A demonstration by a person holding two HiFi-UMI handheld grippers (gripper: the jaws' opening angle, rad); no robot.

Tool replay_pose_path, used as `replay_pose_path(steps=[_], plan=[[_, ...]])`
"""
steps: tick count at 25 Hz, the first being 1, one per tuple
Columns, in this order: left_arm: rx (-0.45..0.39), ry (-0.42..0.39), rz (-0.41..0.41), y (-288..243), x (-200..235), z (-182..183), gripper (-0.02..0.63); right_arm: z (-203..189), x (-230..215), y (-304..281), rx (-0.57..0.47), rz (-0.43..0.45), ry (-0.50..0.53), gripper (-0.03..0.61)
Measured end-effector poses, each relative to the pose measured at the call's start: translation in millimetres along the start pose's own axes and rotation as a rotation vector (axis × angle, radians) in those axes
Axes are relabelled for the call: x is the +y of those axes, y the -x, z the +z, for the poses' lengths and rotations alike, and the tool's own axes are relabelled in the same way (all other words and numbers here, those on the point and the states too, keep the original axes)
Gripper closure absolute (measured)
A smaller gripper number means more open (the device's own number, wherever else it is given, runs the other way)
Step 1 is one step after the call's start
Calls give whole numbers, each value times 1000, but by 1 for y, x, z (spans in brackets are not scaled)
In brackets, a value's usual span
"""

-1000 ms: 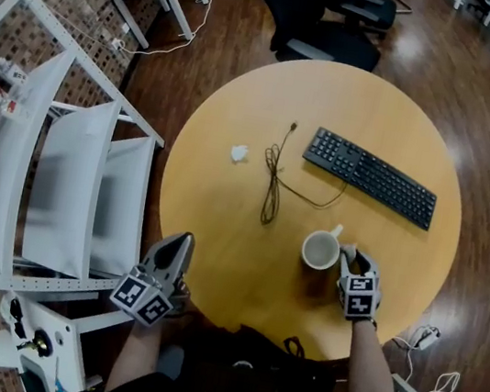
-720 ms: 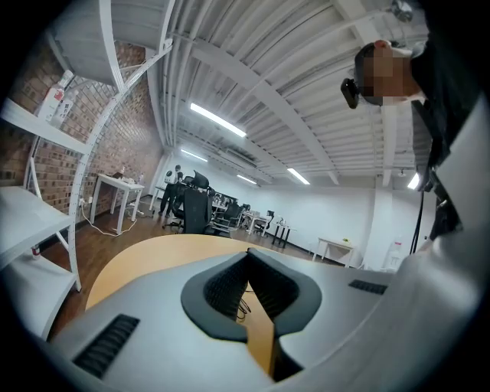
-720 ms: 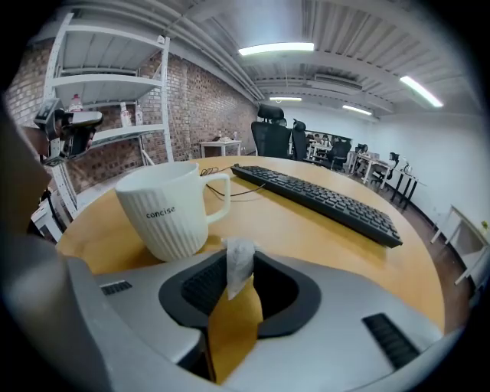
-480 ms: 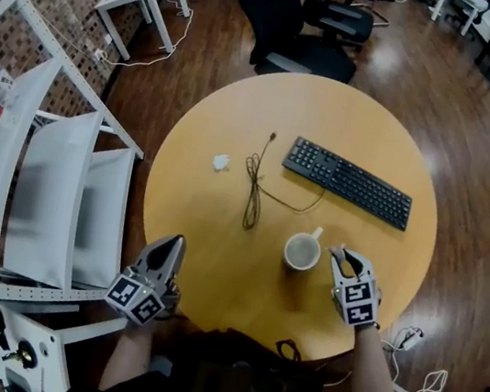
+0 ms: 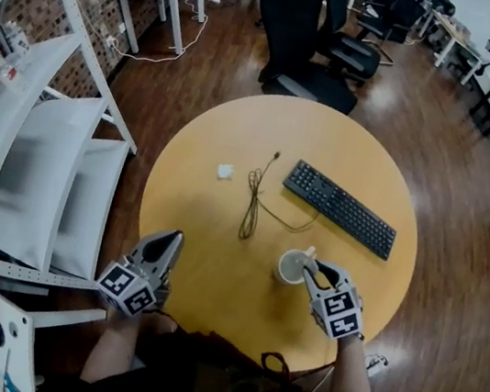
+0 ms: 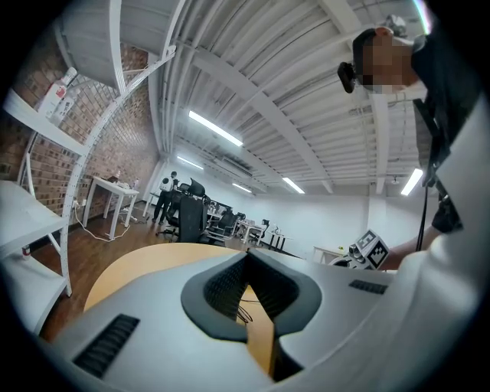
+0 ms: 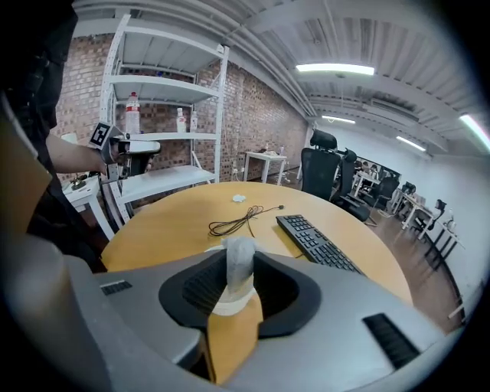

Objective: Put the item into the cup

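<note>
Item: small white crumpled paper wad [image 7: 239, 264]. Judged light, soft and crushable, best pinched mid-body. Held between right gripper [image 5: 313, 267] fingers, above white ceramic cup [image 5: 290, 267] on round wooden surface [image 5: 202, 230]. Left gripper [image 5: 170, 241] fingers together, empty.

Grey tools [image 5: 173, 237] [image 5: 313, 267], seemingly dark top [image 5: 222, 389]

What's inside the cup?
From above, the cup looks empty: only its pale inside shows. The right hand-held gripper at its handle hides part of the rim. The small white item lies on the table, not in it.
</note>
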State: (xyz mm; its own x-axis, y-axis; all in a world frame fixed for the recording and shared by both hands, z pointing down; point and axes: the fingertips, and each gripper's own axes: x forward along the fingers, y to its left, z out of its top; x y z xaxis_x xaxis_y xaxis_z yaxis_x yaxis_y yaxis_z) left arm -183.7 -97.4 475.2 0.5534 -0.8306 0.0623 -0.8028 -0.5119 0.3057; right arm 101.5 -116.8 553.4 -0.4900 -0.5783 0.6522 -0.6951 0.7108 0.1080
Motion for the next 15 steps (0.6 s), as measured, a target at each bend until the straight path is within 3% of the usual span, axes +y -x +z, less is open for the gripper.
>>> replay_pose_path(steps=[4,8,11,15], plan=[[-9,12,17,9,2,-1,611,-7,4,-11,45,20,-1,463],[-5,16,23,16,7,-4,611,-6,7,-9,18,30,-48,460],[-3,16,20,16,8,-4,611,-9,6,-9,4,50,-83,390],[3,6,6,13,2,-3,611,-2,0,-2,-60,25,-130,390]])
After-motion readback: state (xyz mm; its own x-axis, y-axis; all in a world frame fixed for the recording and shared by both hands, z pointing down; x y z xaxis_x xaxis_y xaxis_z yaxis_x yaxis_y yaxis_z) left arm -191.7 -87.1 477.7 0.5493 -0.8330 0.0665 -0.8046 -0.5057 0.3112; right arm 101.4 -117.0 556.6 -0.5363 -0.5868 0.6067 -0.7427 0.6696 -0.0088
